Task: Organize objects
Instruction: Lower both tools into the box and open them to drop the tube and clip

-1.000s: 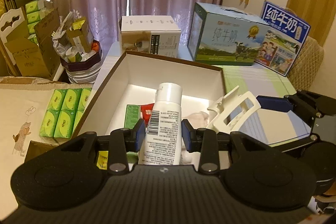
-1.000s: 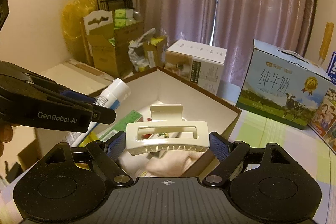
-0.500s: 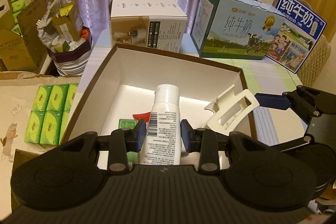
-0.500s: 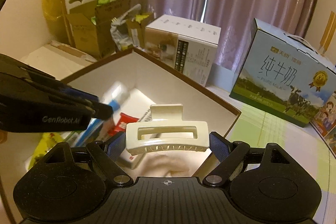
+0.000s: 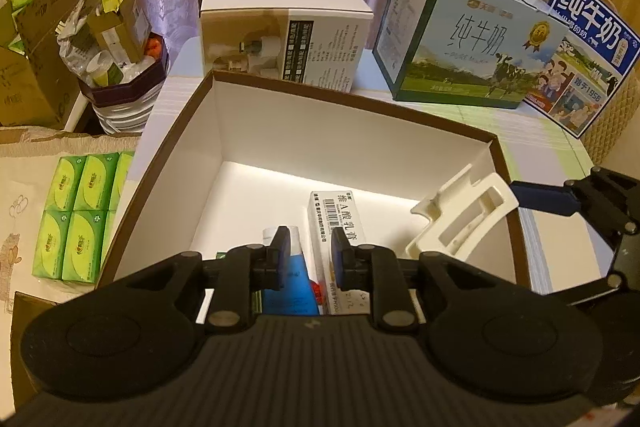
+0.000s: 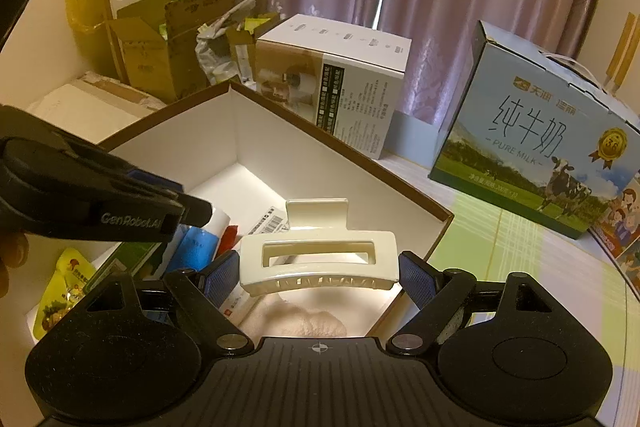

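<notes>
A brown-rimmed white box (image 5: 352, 99) stands open on the table; it also shows in the right wrist view (image 6: 340, 143). My left gripper (image 5: 306, 257) hangs over its near part, jaws slightly apart and empty. Below it lies the white and blue tube (image 5: 294, 279), next to a white carton with a barcode (image 5: 336, 223). My right gripper (image 6: 318, 273) is shut on a cream hair claw clip (image 6: 320, 255), held above the box's right side. The clip also shows in the left wrist view (image 5: 464, 219). A beige cloth (image 6: 300, 319) lies under the clip.
A white product box (image 5: 288, 31) and two milk cartons (image 5: 472, 39) stand behind the open box. Green tissue packs (image 5: 76, 215) lie to the left. A bin of packaging (image 5: 116, 39) and cardboard boxes (image 6: 160, 39) crowd the far left. A yellow snack packet (image 6: 64, 287) lies in the box.
My left gripper has let go of the white tube, which now lies in the box. Both grippers have moved forward over the box. The right gripper still holds the clip.
</notes>
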`<state>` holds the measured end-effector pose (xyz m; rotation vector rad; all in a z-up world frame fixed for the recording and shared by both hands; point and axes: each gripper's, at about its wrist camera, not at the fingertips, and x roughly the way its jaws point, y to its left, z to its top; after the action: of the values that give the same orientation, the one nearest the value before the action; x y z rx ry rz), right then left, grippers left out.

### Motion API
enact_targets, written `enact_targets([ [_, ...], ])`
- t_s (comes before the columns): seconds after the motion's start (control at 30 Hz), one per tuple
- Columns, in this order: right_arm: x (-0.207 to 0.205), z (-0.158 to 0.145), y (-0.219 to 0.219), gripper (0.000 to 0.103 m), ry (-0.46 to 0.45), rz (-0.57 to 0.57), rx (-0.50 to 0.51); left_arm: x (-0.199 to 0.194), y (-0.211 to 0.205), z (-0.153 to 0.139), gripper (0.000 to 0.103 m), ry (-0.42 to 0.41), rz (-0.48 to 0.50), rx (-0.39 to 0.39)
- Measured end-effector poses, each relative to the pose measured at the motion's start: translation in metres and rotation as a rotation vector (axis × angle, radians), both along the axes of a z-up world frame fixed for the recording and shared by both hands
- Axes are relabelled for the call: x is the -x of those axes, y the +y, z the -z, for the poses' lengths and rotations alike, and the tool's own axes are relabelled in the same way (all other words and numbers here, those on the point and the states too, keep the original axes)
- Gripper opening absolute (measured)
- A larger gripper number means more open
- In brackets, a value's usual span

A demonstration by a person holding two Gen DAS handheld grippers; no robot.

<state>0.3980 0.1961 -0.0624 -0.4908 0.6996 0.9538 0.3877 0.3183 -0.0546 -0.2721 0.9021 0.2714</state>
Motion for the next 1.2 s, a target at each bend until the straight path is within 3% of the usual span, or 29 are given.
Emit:
enact_targets([
  [0.17, -0.002, 0.0, 0.001, 0.082, -0.023, 0.033, -0.027, 0.003, 0.004, 0.001, 0.026, 0.002, -0.004, -0.006],
  [0.53, 0.003, -0.005, -0.008, 0.083, -0.022, 0.04, -0.043, 0.019, 0.01, -0.005, 0.069, -0.015, -0.01, -0.007],
  [1.2, 0.044, -0.036, -0.047, 0.084, 0.028, 0.106, -0.117, 0.068, -0.004, -0.045, 0.088, -0.106, 0.005, -0.032],
])
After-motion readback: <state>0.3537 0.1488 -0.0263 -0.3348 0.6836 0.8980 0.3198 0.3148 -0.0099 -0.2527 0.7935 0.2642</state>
